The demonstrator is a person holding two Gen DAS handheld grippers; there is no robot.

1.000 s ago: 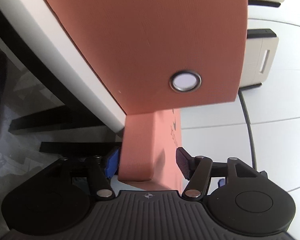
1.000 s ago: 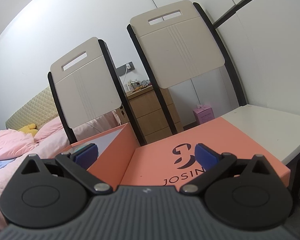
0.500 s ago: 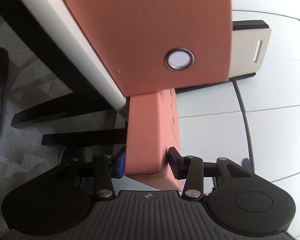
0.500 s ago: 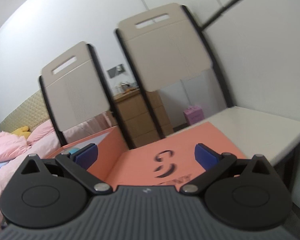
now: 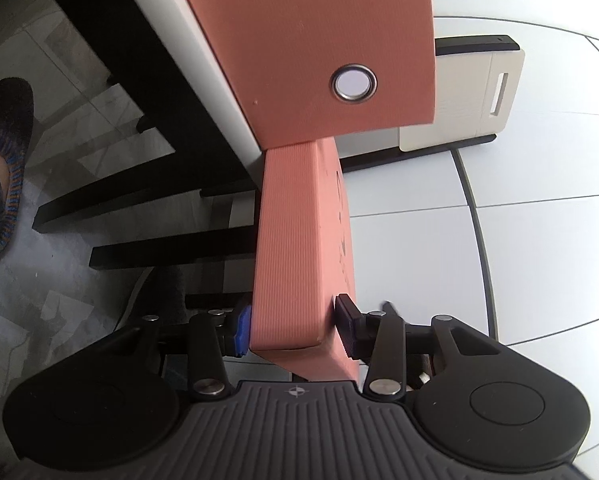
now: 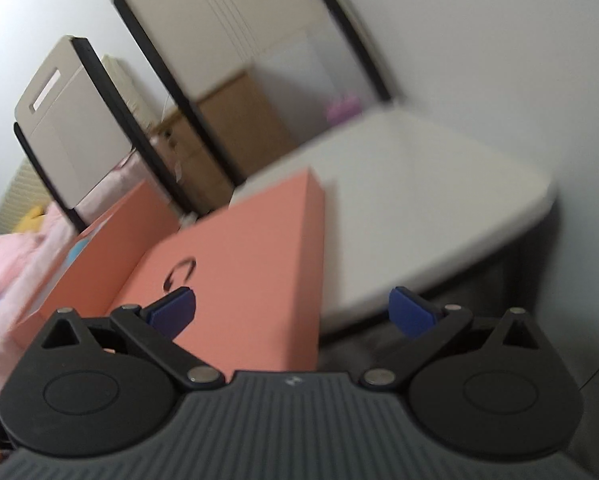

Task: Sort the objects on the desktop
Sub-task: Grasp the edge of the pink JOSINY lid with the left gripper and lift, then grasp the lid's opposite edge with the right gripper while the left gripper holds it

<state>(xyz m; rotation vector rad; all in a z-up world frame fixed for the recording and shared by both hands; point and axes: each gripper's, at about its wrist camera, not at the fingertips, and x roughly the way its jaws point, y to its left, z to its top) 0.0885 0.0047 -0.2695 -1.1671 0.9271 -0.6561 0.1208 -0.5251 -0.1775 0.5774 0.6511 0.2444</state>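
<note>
Ribbed coral box lid [image 5: 295, 248], flat rectangular edge pinched in left claw [image 5: 289, 330].

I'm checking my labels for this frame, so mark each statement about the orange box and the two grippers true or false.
1. The left gripper is shut on the orange box lid. True.
2. The right gripper holds the lid. False: its jaws stand apart, gripping nothing.
3. A metal eyelet sits in the box's side. True.
4. The table is black-topped. False: it is white.
</note>
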